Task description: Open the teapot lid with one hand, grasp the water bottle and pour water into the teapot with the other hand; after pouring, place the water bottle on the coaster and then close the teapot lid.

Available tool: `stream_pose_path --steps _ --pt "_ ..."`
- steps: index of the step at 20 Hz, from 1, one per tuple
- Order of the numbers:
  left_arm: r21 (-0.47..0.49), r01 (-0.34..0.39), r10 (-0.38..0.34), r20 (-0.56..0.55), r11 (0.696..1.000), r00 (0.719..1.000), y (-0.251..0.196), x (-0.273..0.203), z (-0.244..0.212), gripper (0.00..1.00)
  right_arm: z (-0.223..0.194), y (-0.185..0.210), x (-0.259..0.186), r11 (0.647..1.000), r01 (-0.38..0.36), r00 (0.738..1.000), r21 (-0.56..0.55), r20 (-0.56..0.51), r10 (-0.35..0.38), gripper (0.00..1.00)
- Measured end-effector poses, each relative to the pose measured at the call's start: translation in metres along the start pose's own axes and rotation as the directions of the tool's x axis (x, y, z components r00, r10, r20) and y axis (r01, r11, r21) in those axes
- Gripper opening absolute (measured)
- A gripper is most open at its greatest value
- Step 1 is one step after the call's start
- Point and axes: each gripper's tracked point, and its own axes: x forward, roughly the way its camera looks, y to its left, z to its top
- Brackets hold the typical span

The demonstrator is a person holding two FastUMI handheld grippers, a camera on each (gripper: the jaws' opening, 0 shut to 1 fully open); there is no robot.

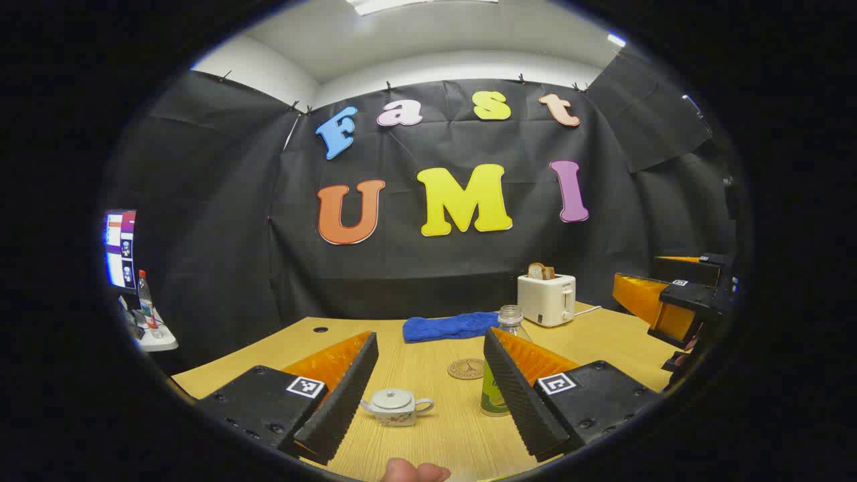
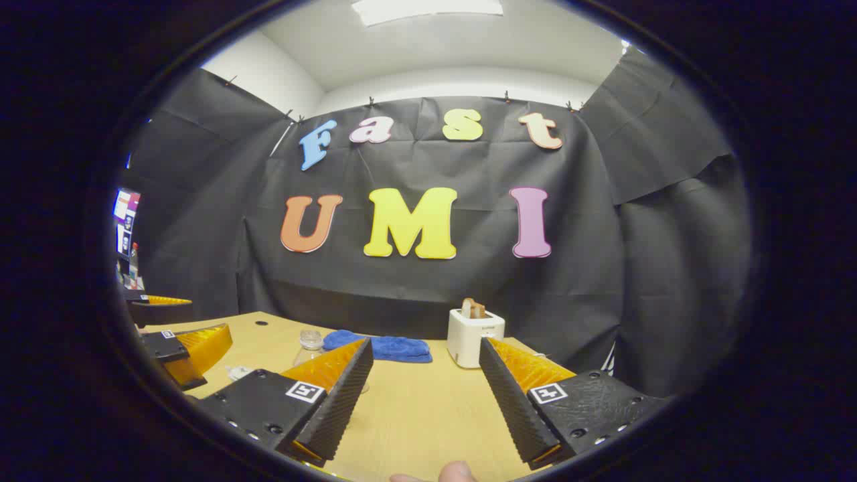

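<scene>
— Teapot (image 1: 396,407): where was it?
— On the worktop (image 1: 442,442), low and near, lid still on, framed between the left tongs (image 1: 428,391), which were spread wide and held nothing. The water bottle (image 1: 503,365) stood just right of it, uncapped, partly behind one finger. The coaster (image 1: 466,369) lay a little behind, between them.
— And the right tongs (image 2: 425,395)?
— Also parted and empty, hanging over bare worktop.
— What might have gone wrong?
— I judged the lid knob small; a careless pinch could tip the pot. The open bottle could topple if knocked, too.
— Any writing?
— The toaster (image 1: 547,298) bore a small mark and the coaster a printed emblem, both too tiny to read.
</scene>
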Motion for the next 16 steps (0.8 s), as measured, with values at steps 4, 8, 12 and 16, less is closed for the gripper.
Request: stream_pose_path --steps 4,8,12,16 --pt "-0.005 -0.007 0.007 -0.001 1.0 1.0 0.003 0.0 -0.002 0.99 -0.002 0.004 0.001 1.0 -0.011 1.0 0.0 -0.002 0.011 0.95" --pt "-0.013 -0.002 0.002 -0.006 1.0 1.0 0.003 0.0 -0.003 0.99 -0.007 0.005 0.001 1.0 -0.018 1.0 0.009 -0.014 0.018 0.95" --pt "-0.009 -0.011 0.011 -0.011 1.0 1.0 0.005 0.002 -0.005 0.99 -0.008 0.005 0.0 1.0 -0.018 1.0 0.013 -0.01 0.018 0.95" --pt "-0.016 -0.019 0.019 -0.018 1.0 1.0 0.007 0.004 -0.01 0.99 -0.017 0.004 0.0 1.0 -0.018 1.0 0.02 -0.021 0.019 0.95"
